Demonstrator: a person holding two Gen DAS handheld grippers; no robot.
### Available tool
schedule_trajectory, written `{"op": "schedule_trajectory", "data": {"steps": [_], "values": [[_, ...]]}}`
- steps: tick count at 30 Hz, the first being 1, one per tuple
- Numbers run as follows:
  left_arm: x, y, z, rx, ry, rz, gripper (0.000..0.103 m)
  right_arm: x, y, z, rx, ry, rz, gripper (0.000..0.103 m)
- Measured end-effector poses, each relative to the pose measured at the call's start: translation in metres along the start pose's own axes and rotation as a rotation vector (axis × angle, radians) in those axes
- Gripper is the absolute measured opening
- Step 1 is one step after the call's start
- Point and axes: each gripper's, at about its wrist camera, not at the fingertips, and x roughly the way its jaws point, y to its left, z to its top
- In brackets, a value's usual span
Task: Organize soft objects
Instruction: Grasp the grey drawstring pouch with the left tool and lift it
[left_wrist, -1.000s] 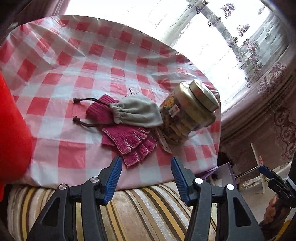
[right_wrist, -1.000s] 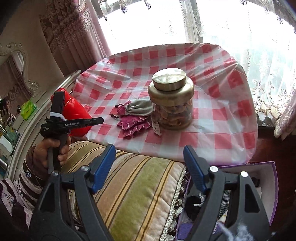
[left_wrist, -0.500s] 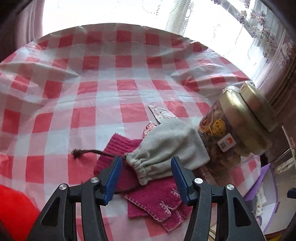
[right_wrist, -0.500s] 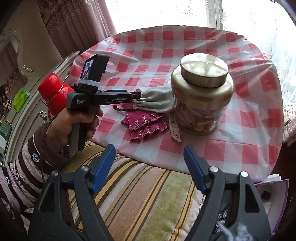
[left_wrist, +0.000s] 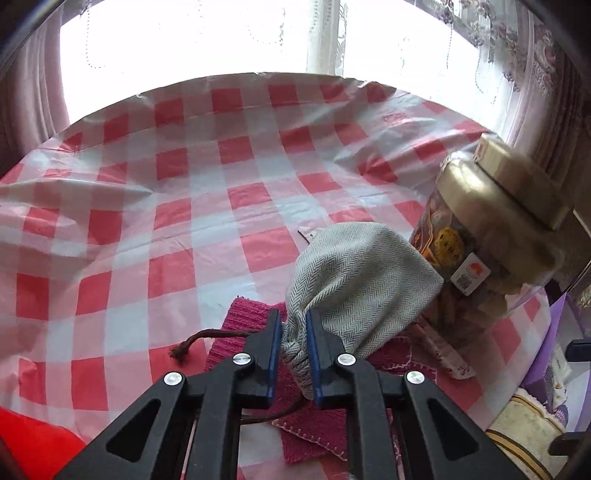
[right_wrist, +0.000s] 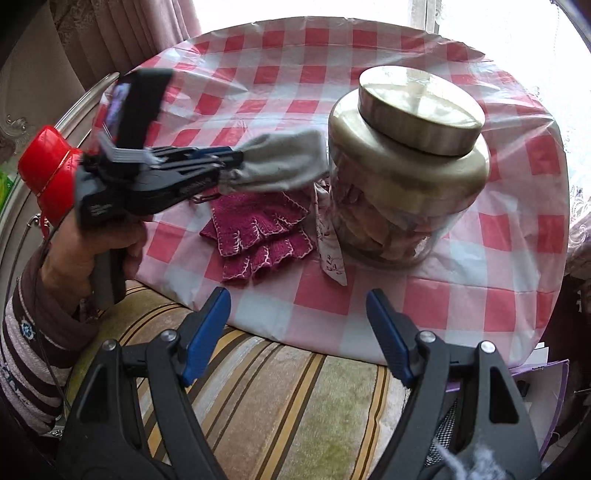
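- The grey drawstring pouch (left_wrist: 354, 280) is pinched at its gathered neck by the left gripper (left_wrist: 293, 354), whose jaws have just been closing, over pink knitted gloves (right_wrist: 258, 229) near the table's front edge, beside a gold-lidded jar (right_wrist: 406, 166)
- The right gripper (right_wrist: 297, 332) is held wide apart and empty above a striped cushion (right_wrist: 277, 406)

We looked into a lived-in home, lace curtains (left_wrist: 480, 44) at a bright window, heavy pink drapes (right_wrist: 122, 37), a bench under a red-checked plastic cloth (left_wrist: 184, 206), a striped cushion (right_wrist: 280, 402), a snack jar (right_wrist: 406, 177).
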Motion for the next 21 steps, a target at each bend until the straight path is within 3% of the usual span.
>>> {"op": "schedule_trajectory", "data": {"steps": [4, 11, 17, 21], "values": [[-0.019, 0.015, -0.001, -0.079, -0.044, -0.023, 0.015, 0.003, 0.004, 0.002, -0.008, 0.01, -0.007, 0.079], [-0.039, 0.058, -0.011, -0.284, -0.09, 0.012, 0.014, 0.011, 0.015, 0.007, -0.03, 0.024, -0.022, 0.079], [-0.048, 0.073, -0.023, -0.363, -0.146, 0.09, 0.015, 0.021, 0.034, 0.027, -0.074, 0.013, -0.05, 0.079], [-0.043, 0.079, -0.031, -0.39, -0.151, 0.103, 0.014, 0.035, 0.056, 0.05, -0.124, -0.009, -0.075, 0.079]]}}
